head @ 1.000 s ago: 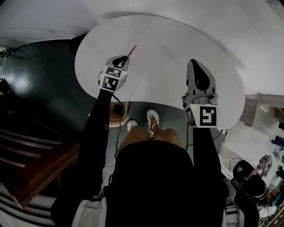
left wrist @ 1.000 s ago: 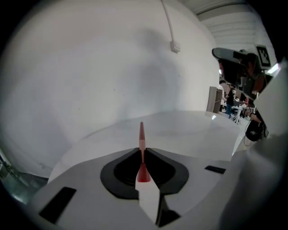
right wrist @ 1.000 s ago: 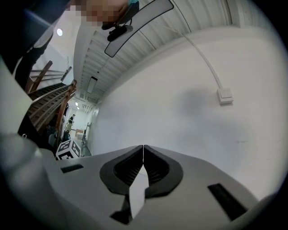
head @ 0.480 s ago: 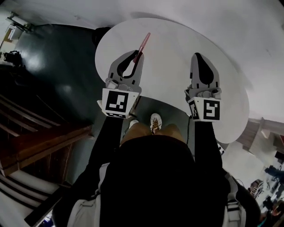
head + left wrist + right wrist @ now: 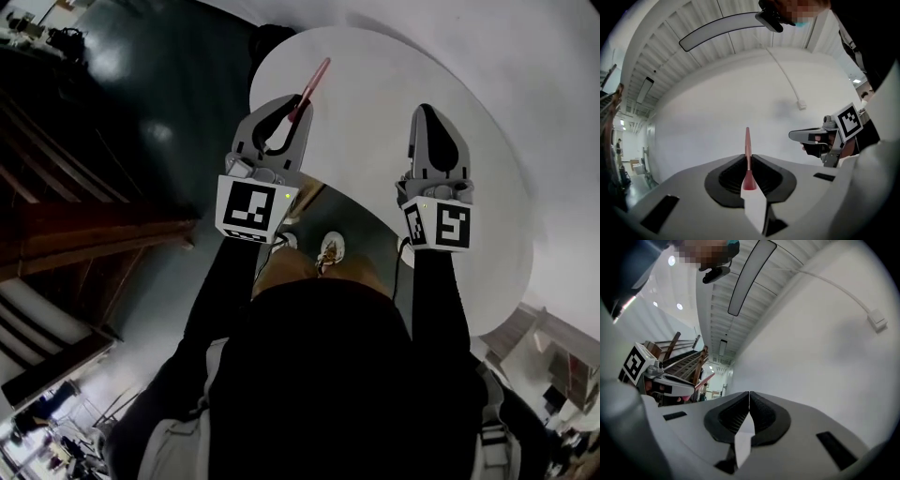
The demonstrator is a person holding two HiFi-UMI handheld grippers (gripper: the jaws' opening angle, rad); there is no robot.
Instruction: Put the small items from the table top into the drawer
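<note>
The left claw [image 5: 296,103] squeezes the end of a thin red stick [image 5: 316,79] and holds it over the white table [image 5: 375,75]. The right claw [image 5: 427,112] is pinched shut with nothing in it.

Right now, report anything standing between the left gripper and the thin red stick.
Nothing visible does: the left gripper is shut on the thin red stick, held over the white round table.
</note>
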